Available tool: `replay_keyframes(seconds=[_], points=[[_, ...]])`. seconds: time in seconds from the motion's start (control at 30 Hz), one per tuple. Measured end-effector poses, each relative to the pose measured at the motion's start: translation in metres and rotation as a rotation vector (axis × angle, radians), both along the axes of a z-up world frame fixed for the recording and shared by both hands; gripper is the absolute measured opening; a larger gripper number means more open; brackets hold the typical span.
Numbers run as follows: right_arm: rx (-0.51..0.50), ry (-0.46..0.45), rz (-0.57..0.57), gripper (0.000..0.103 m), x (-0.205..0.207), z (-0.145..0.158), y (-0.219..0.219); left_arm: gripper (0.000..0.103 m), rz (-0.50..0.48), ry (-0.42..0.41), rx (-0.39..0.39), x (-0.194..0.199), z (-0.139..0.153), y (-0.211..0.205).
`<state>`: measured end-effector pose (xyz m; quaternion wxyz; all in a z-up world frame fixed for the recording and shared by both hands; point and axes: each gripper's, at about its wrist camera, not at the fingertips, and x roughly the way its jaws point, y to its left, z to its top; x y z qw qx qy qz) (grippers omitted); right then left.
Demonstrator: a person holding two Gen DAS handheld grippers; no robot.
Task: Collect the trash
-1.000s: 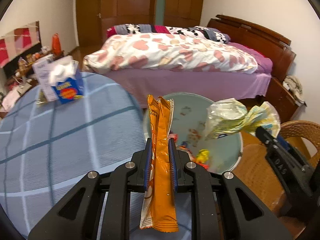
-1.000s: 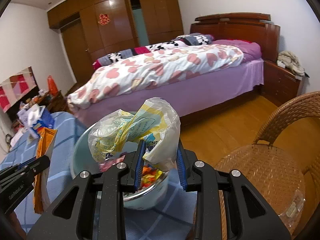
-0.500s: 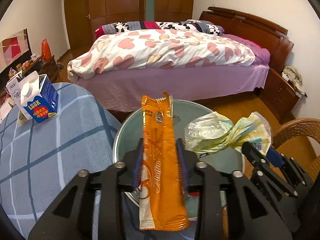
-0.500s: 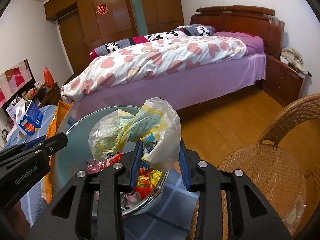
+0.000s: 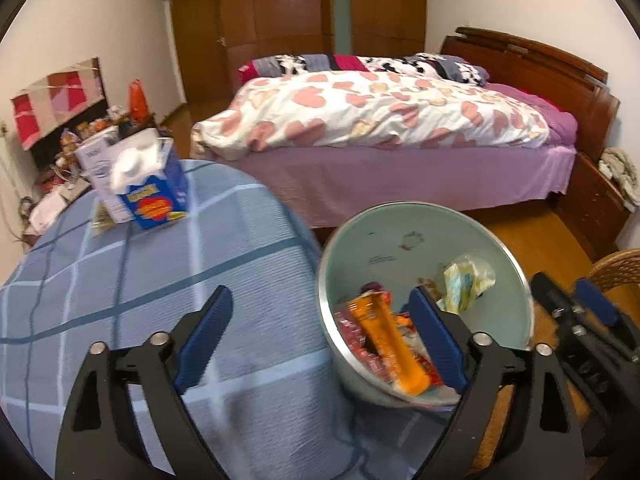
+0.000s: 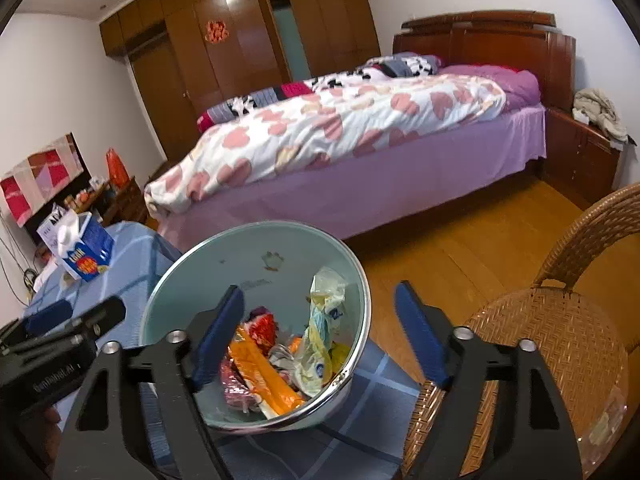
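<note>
My left tool (image 5: 320, 320) is opening, its blue pads (image 5: 204, 332) wide apart with nothing pressed between them; the near rim of the bowl sits in the gap. My right tool (image 6: 320, 320) is opening too, pads spread and gripping nothing, hanging just above the same bowl.

Between both tools I see the orange wrapper (image 5: 390, 344) lying loose inside the metal bowl (image 5: 424, 232). Its long axis runs from the bowl's middle down toward the near rim, one end pointing at my left camera, the other toward the bowl's far wall. Beside it the crumpled clear-and-yellow bag (image 6: 322, 332) stands roughly upright against the bowl's right inner wall, its long axis running up the slope. Red and pink wrappers (image 6: 262, 328) lie heaped under and around both.

The bowl rests at the edge of the desk (image 5: 140, 280), which wears a blue checked cloth. Well apart, at the desk's far side, stands a blue tissue box (image 5: 154, 196). A wicker chair (image 6: 560, 340) is just right of the bowl, and a bed (image 6: 340, 128) lies beyond.
</note>
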<state>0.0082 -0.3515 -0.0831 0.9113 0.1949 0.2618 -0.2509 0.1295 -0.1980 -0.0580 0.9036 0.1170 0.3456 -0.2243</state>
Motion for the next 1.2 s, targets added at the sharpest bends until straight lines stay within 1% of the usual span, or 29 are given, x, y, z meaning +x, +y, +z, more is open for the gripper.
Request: replay_keyframes(seconds=[0.1, 0.23, 0.3, 0.37, 0.4, 0.53, 0.73, 0.87, 0.97, 1.2], points=[[-0.022, -0.028, 0.002, 0.082, -0.01, 0.006, 0.013, 0.092, 0.032, -0.031, -0.003, -0.014, 0.005, 0.017], [-0.074, -0.079, 0.003, 0.082, -0.024, 0.018, 0.028, 0.093, 0.063, -0.059, -0.032, -0.034, 0.013, 0.041], [-0.107, -0.103, 0.002, 0.082, -0.033, 0.026, 0.034, 0.093, 0.067, -0.089, -0.036, -0.045, 0.018, 0.048], [-0.12, -0.126, -0.002, 0.084, -0.041, 0.033, 0.039, 0.097, 0.076, -0.123, -0.039, -0.055, 0.025, 0.057], [-0.125, -0.138, -0.007, 0.085, -0.046, 0.035, 0.041, 0.097, 0.083, -0.141, -0.046, -0.06, 0.03, 0.061], [-0.142, -0.176, -0.025, 0.086, -0.059, 0.045, 0.049, 0.097, 0.097, -0.191, -0.071, -0.076, 0.044, 0.074], [-0.183, -0.196, -0.018, 0.086, -0.068, 0.059, 0.06, 0.097, 0.09, -0.242, -0.089, -0.094, 0.059, 0.082], [-0.203, -0.221, -0.033, 0.087, -0.078, 0.067, 0.064, 0.097, 0.082, -0.262, -0.117, -0.102, 0.068, 0.085], [-0.215, -0.234, -0.04, 0.087, -0.082, 0.071, 0.067, 0.097, 0.08, -0.291, -0.119, -0.108, 0.073, 0.084], [-0.219, -0.247, -0.038, 0.087, -0.086, 0.076, 0.068, 0.097, 0.092, -0.303, -0.115, -0.112, 0.079, 0.084]])
